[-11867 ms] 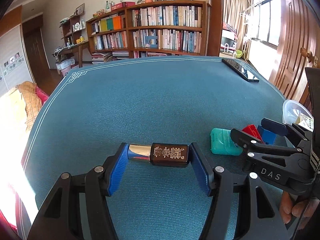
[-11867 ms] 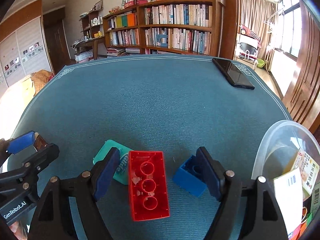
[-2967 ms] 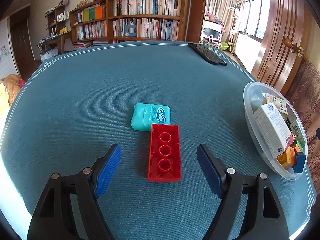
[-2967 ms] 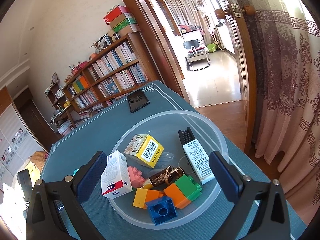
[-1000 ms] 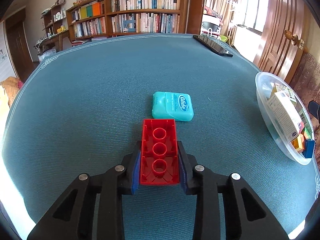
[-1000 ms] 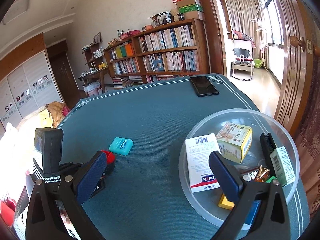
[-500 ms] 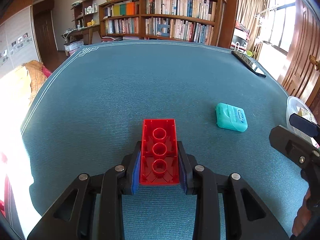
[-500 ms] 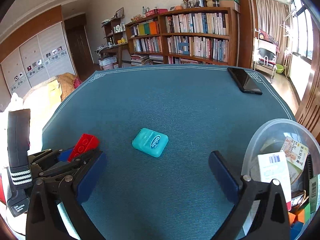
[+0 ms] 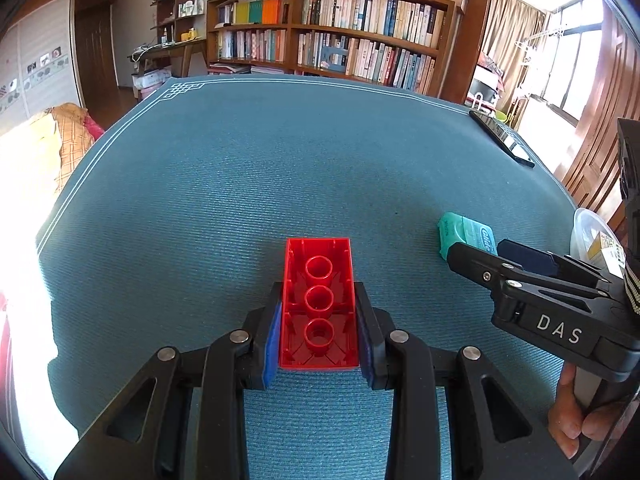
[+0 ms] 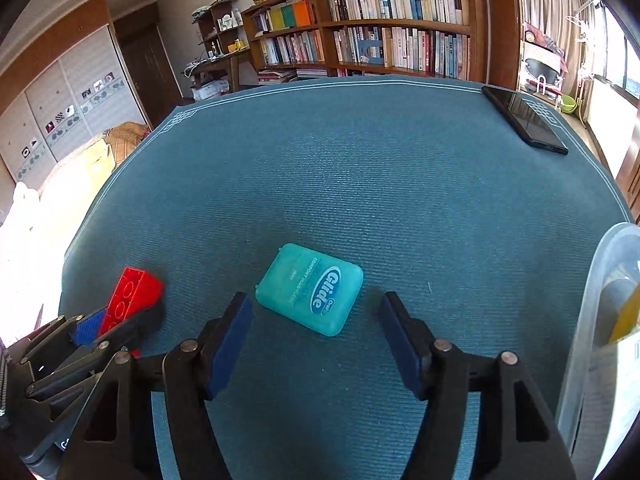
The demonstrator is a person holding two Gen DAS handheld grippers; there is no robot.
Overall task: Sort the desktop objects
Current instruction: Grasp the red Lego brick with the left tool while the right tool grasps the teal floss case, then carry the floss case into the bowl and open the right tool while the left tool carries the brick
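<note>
Teal cloth: covered the whole tabletop [image 10: 400,184], with a white border line running along its far and left edges.
Open room: the cloth beyond the floss box [image 10: 310,289] lay bare up to the far border.
Right edge: a black phone [image 10: 524,120] lay by the far right corner, well apart from the floss box; a clear plastic bowl [image 10: 600,280] stood to the right of the floss box, at the near edge.
Left claw [image 9: 319,334]: pressed together on the red brick [image 9: 319,302], hollow side up, to the left of the floss box.
Right claw [image 10: 314,342]: closing, its pads [image 10: 230,340] apart from the floss box, which lay flat on the cloth partly between them.
In the way: the left claw and brick near the floss box's left side.
</note>
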